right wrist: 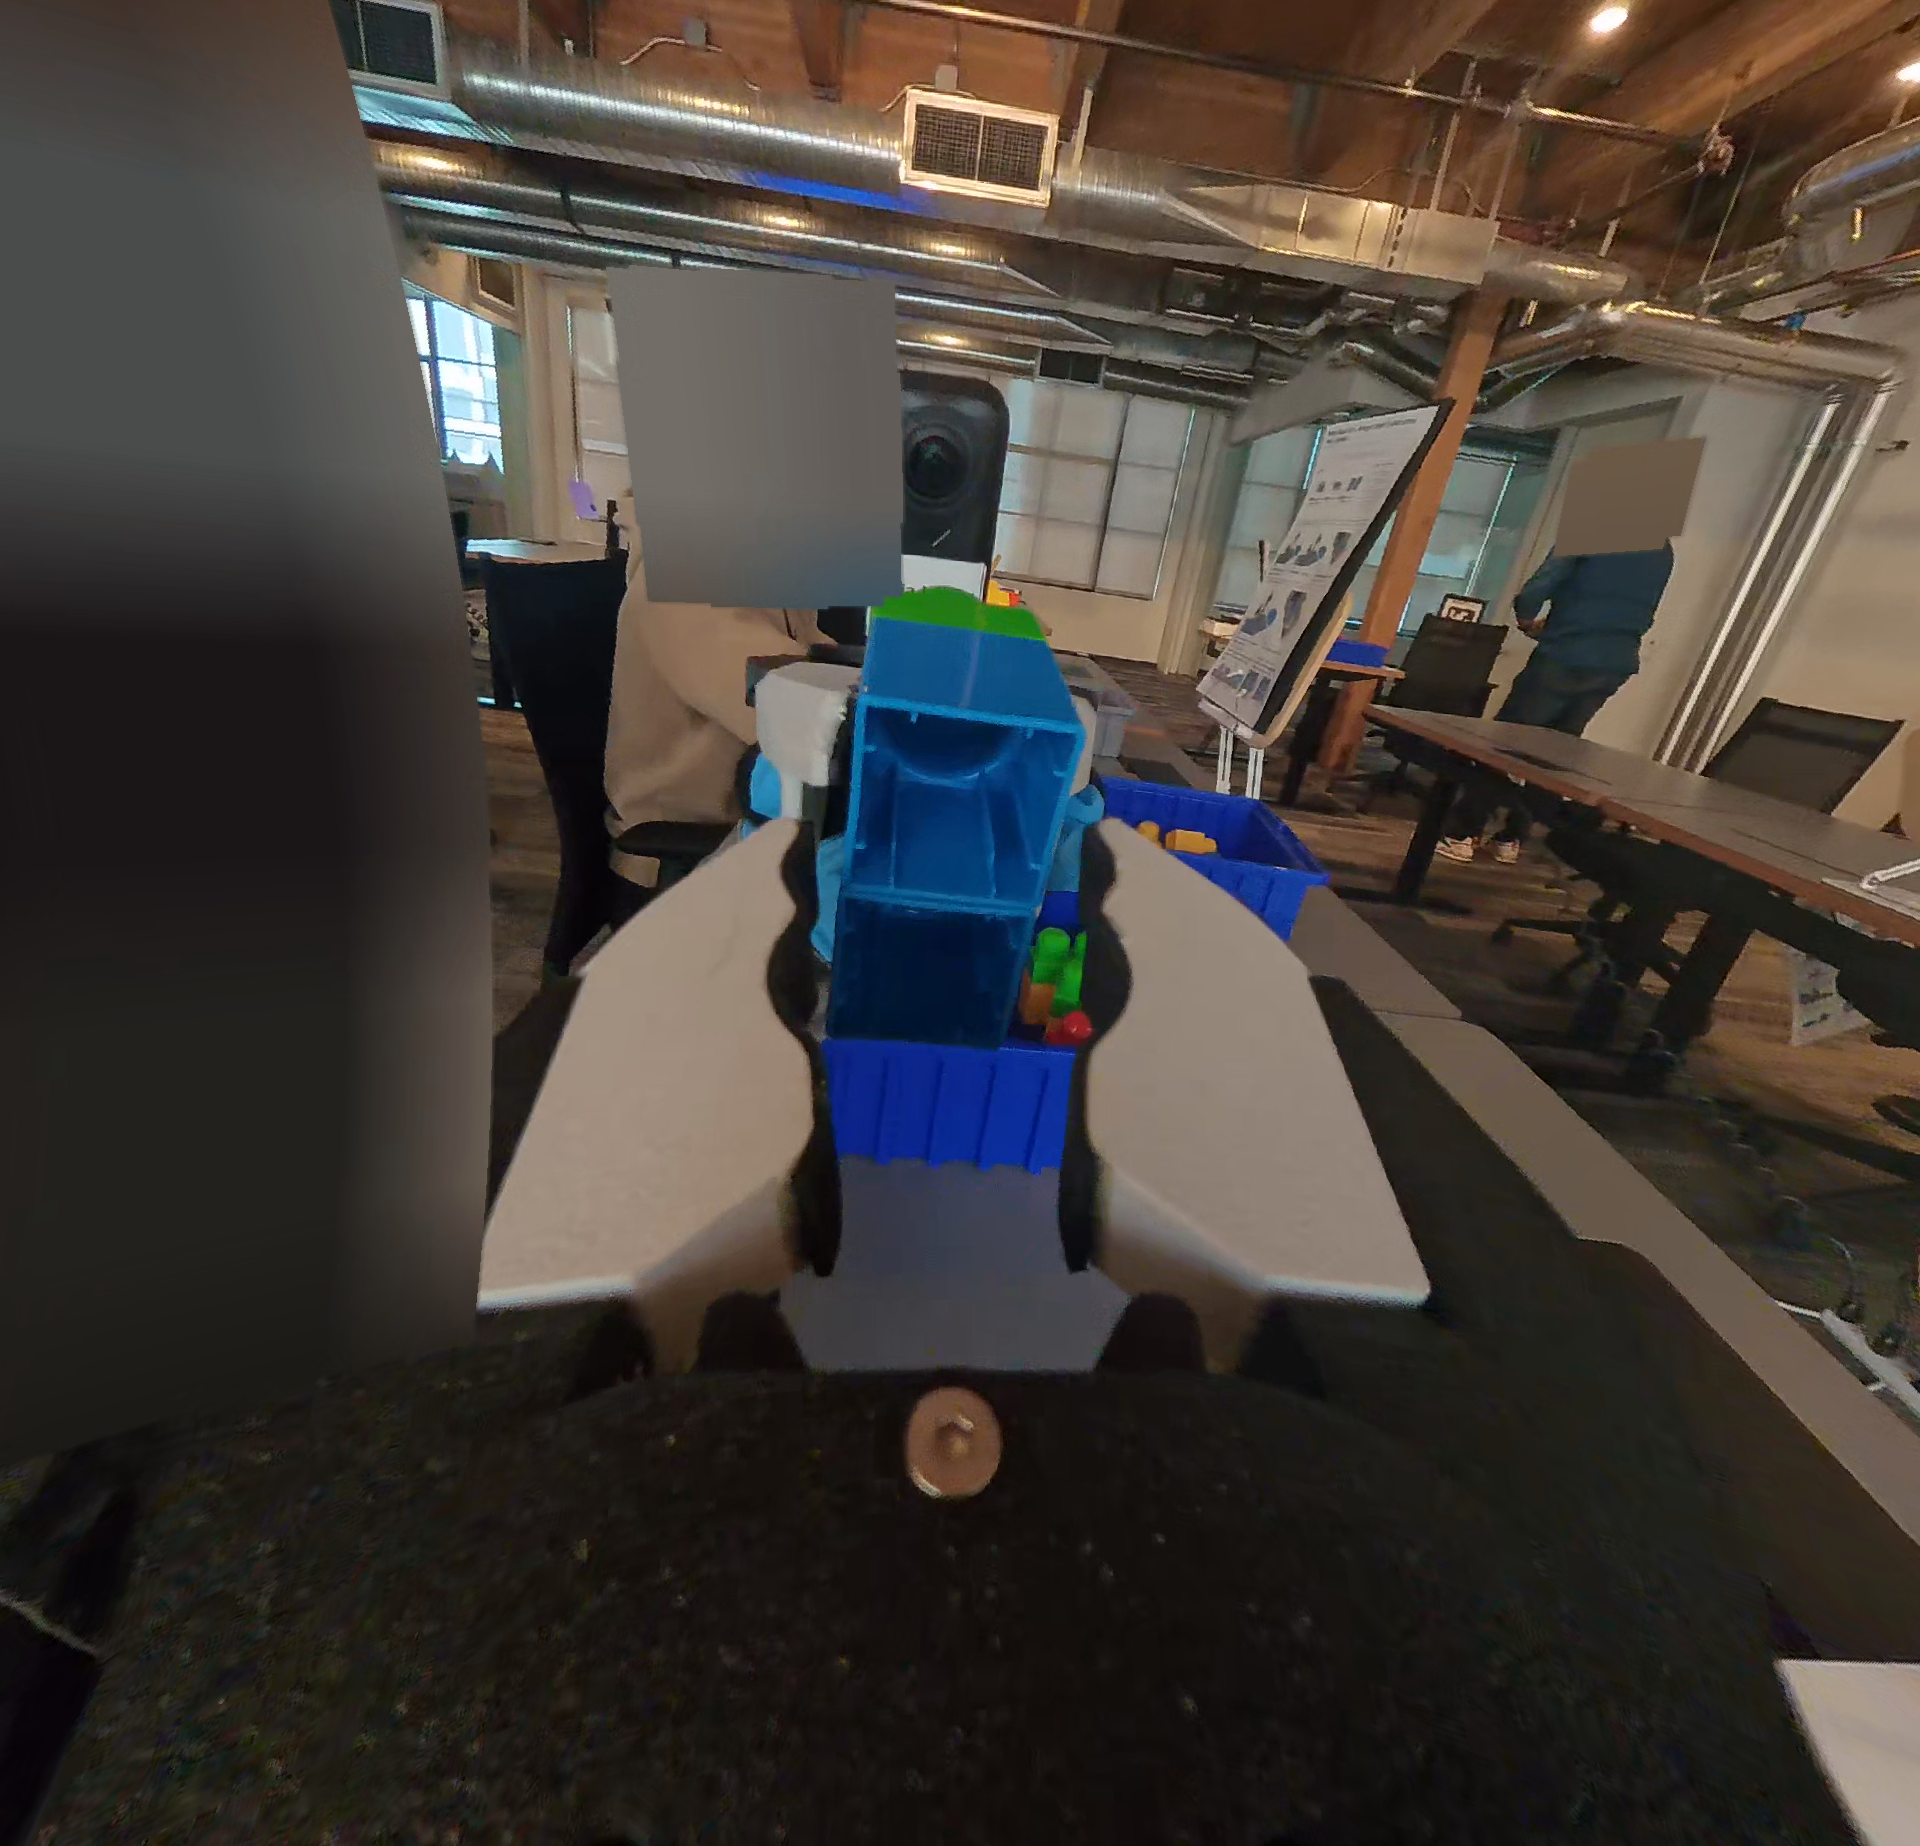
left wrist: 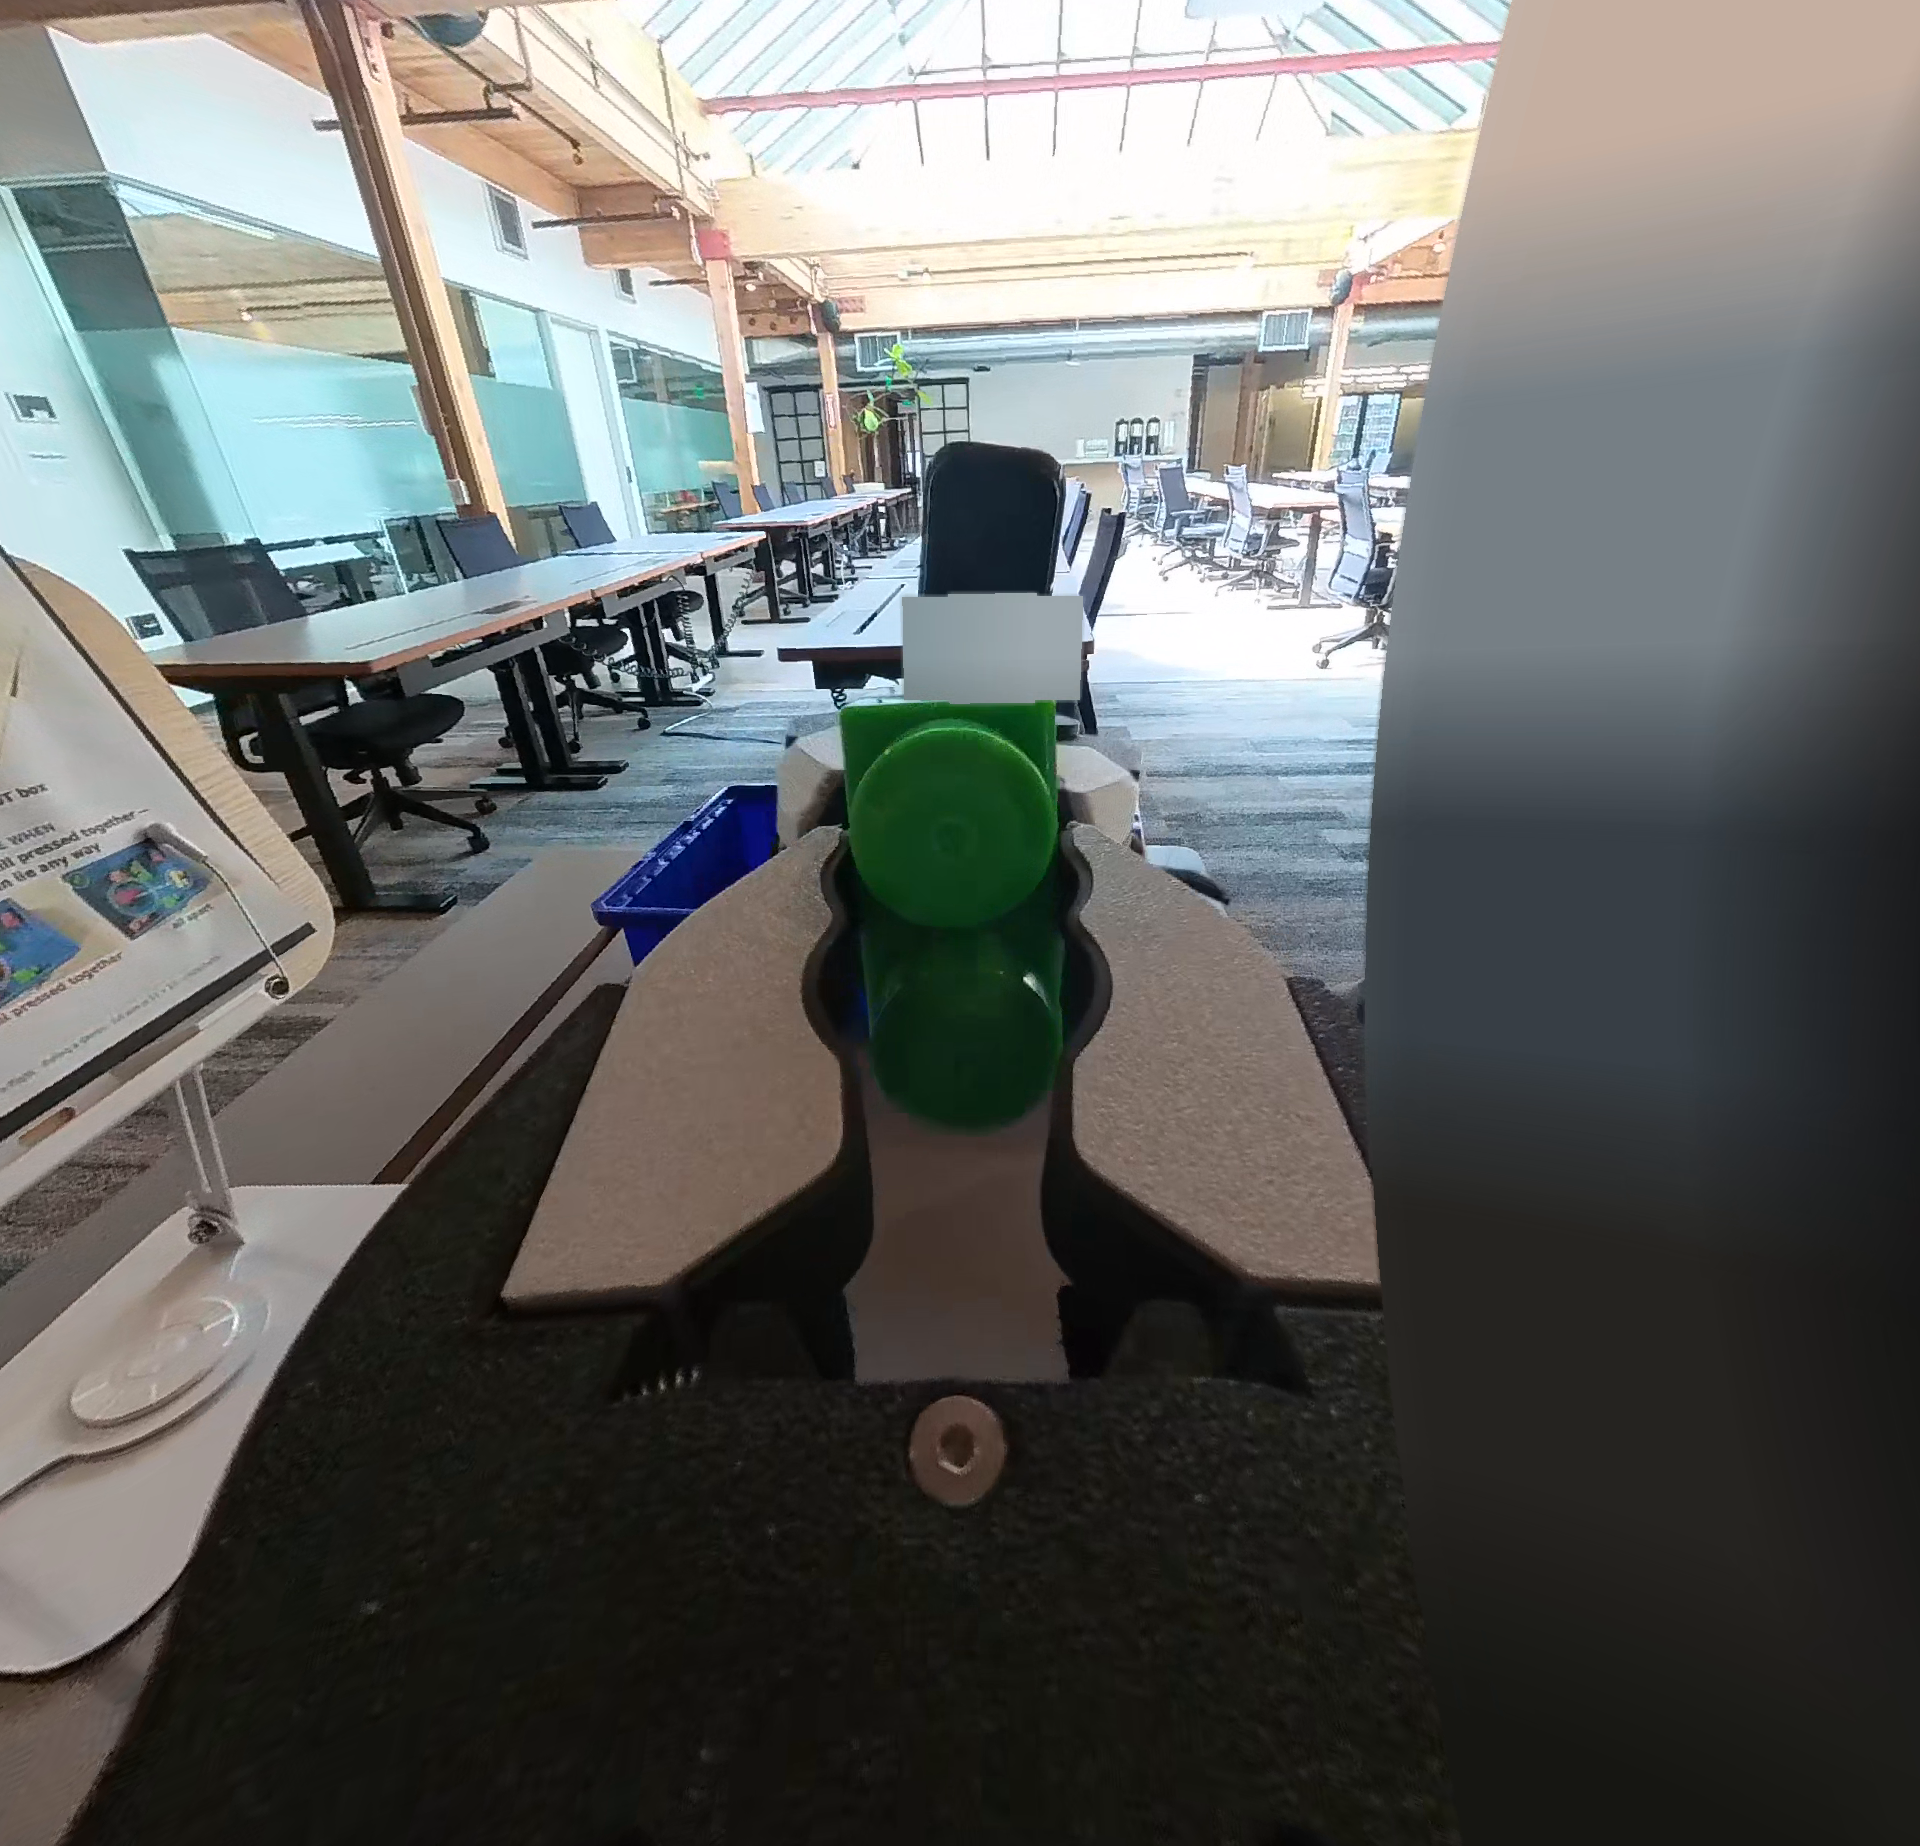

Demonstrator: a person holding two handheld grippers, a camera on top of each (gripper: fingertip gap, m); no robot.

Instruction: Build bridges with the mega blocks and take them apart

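Observation:
In the left wrist view my left gripper (left wrist: 954, 851) is shut on a green two-stud block (left wrist: 951, 923), studs facing the camera. Past it are the white fingers (left wrist: 1101, 783) of the right gripper. In the right wrist view my right gripper (right wrist: 945, 840) is shut on a blue block (right wrist: 935, 965), seen from its hollow underside and held in the air. The green block (right wrist: 935, 607) shows at the blue block's far end, touching it. One white finger (right wrist: 800, 716) of the left gripper shows behind the blue block.
A blue bin (right wrist: 945, 1110) with loose coloured bricks (right wrist: 1055, 975) sits on the grey table below the blocks; it also shows in the left wrist view (left wrist: 686, 871). A second blue bin (right wrist: 1226, 861) stands farther right. A sign stand (left wrist: 125, 913) is at left. A seated person (right wrist: 686, 736) is opposite. Both grippers' tips are close together, under 4 cm apart.

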